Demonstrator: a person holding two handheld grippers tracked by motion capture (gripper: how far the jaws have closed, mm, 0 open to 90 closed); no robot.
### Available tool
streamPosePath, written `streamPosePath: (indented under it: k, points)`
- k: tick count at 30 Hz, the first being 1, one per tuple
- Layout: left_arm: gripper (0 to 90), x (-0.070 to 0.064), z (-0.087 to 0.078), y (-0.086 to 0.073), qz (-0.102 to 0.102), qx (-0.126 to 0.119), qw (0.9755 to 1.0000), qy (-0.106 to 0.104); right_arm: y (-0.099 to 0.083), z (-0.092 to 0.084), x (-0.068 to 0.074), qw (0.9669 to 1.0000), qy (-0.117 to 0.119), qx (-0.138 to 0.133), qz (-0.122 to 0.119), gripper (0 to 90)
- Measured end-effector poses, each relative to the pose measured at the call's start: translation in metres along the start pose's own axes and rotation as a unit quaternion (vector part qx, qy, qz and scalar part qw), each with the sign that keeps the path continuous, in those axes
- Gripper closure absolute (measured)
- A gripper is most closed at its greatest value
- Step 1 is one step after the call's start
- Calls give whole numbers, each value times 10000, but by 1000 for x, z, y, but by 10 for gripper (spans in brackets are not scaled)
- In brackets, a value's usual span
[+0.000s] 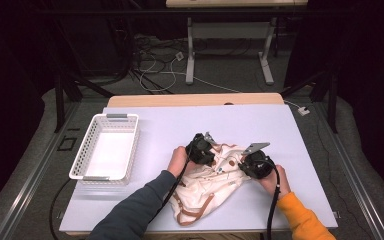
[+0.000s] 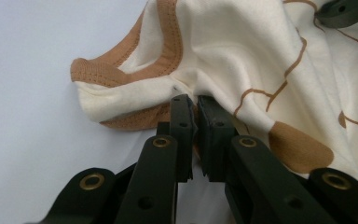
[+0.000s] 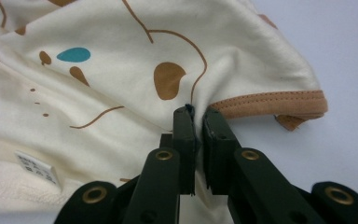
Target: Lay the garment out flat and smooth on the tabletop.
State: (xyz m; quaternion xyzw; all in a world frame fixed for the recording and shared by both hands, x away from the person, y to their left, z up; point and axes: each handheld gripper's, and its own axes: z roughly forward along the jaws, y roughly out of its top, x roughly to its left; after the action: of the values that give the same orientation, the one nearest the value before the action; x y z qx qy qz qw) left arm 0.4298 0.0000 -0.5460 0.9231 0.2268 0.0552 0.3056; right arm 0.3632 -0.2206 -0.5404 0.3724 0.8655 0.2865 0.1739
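Cream garment (image 1: 205, 192) with brown trim lies crumpled near the surface's (image 1: 260, 125) front edge. Left gripper (image 1: 201, 149) and right gripper (image 1: 255, 164) rest on its far end, apparently clamped. White basket (image 1: 86, 150) stands at the left edge.

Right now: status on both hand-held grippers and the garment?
Left hand-held gripper shut on cream garment near its brown-trimmed edge. Right hand-held gripper shut on it too. Garment bunched on white mat. White basket off left, nothing in the way.

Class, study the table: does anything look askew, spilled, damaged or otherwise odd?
Nothing is spilled or damaged. The cream garment lies crumpled rather than flat, bunched between the left gripper and right gripper, each shut on its brown-trimmed edge. The white basket sits square.
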Motion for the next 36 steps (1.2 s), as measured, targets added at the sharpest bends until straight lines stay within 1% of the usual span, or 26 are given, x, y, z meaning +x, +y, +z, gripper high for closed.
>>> streamPosePath:
  k: [1,2,4,6,7,8,10,11,14,15,16,17,19,20,22,24,25,26,27,28,30,31,32,34,35,36]
  points:
    - [854,0,-2,-1,25,-5,10000,60,0,0,1,10000,-4,-14,26,851]
    - [855,2,-5,-3,16,-36,10000,91,0,-1,1,10000,-12,-46,-10,850]
    - [855,4,-12,-6,-41,-126,9998,119,1,-1,1,10000,-4,-82,-4,850]
    - [855,5,-20,-10,-109,-216,9995,197,2,-1,3,9999,26,-142,20,850]
    - [855,6,-25,-13,-130,-252,9992,278,2,-1,3,9999,15,-113,-23,850]
    - [856,6,-29,-16,-148,-289,9989,340,3,-1,4,9998,35,-177,-62,850]
    - [856,6,-35,-21,-166,-322,9986,380,5,-1,7,9997,17,-191,-129,849]
    - [855,6,-39,-24,-160,-293,9987,397,6,0,8,9996,45,-235,-153,849]
    - [855,5,-46,-33,-181,-267,9984,455,11,2,12,9995,97,-220,-205,848]
    - [855,3,-49,-36,-277,-269,9982,466,11,3,13,9995,117,-216,-202,848]
    - [855,3,-53,-40,-265,-264,9981,494,13,4,15,9994,116,-201,-269,848]
    - [855,2,-55,-43,-295,-262,9979,507,14,5,17,9993,153,-218,-277,848]
    - [855,0,-61,-50,-300,-266,9977,550,17,7,21,9987,215,-198,-424,848]
    - [855,-2,-63,-53,-339,-281,9975,554,18,8,23,9986,238,-189,-430,848]
    - [854,-4,-68,-57,-312,-227,9975,589,20,9,26,9983,267,-184,-483,848]
    - [854,-6,-73,-62,-329,-260,9972,616,23,10,29,9981,357,-202,-465,848]
    - [853,-8,-77,-64,-346,-245,9970,643,24,10,30,9980,350,-225,-476,848]
    - [853,-9,-80,-67,-358,-251,9969,647,26,9,31,9974,408,-265,-530,848]
    - [853,-9,-83,-69,-350,-248,9968,672,27,9,33,9974,416,-280,-508,848]
    - [852,-11,-85,-71,-368,-223,9968,671,27,8,32,9970,407,-302,-588,848]
    - [851,-13,-88,-75,-411,-219,9968,649,27,5,32,9974,403,-292,-528,848]
    - [851,-14,-88,-75,-400,-243,9967,658,27,5,31,9975,389,-286,-524,849]
    - [849,-17,-88,-76,-440,-261,9968,620,26,3,29,9978,365,-258,-497,849]
    - [841,-19,-85,-75,-342,-207,9975,576,23,-1,24,9984,316,-214,-419,849]
    - [832,-21,-81,-74,-354,-239,9975,557,21,-2,22,9987,347,-163,-340,849]
    - [803,-21,-79,-73,-302,-232,9978,548,18,-3,19,9989,341,-63,-313,849]
